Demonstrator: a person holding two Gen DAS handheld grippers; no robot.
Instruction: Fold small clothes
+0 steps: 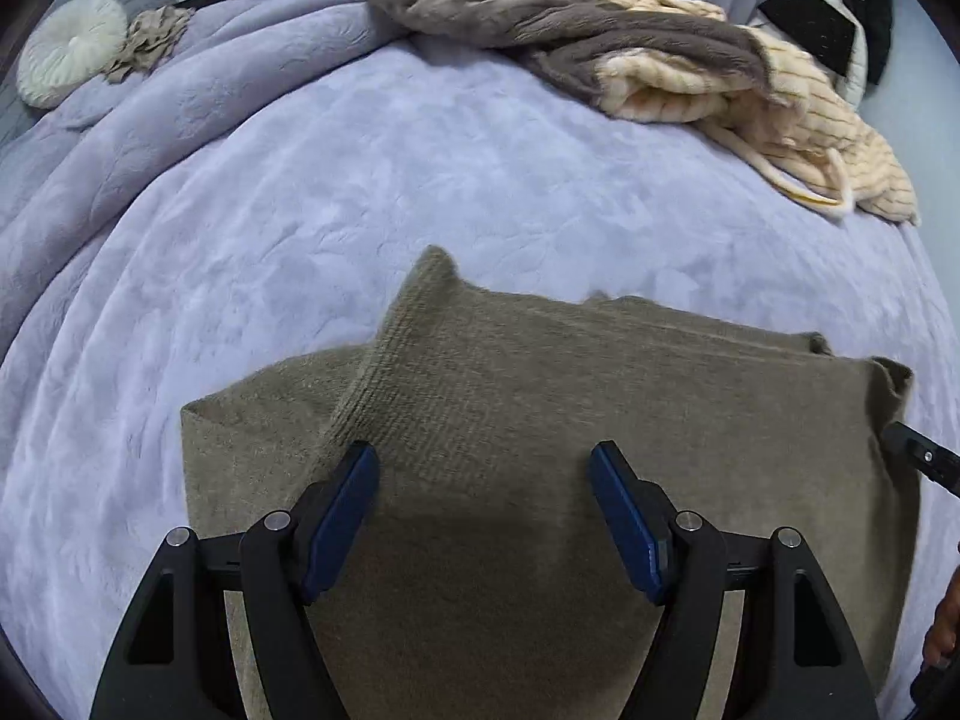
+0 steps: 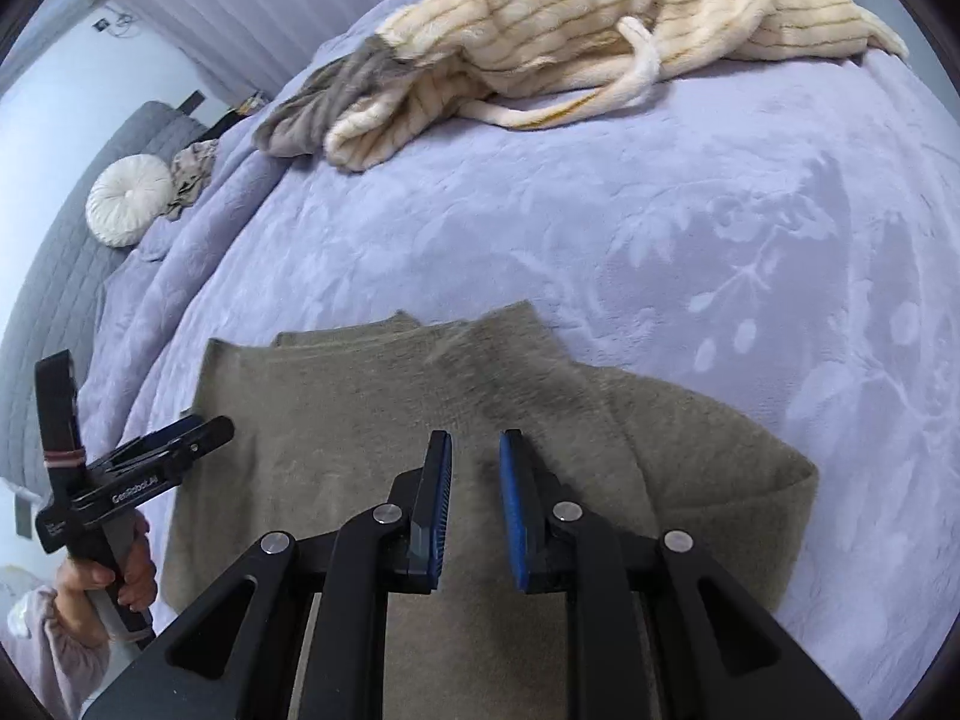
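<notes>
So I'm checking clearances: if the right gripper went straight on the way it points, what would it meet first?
Most likely the olive garment: the right gripper hangs over it, empty, jaws a little apart and angled down at the cloth. Depth is hard to judge, but nothing stands between them.

I see the sweater (image 1: 540,396) as matt olive knit, fuzzy, with fine ribbing. The bedspread (image 1: 360,180) looks like soft lavender cloth embossed with leaves. My left gripper (image 1: 483,516) and right gripper (image 2: 475,510) are matt black plastic with ridged blue pads (image 2: 513,510) and shiny metal pins. The striped throw (image 2: 600,18) looks plush, furry.
</notes>
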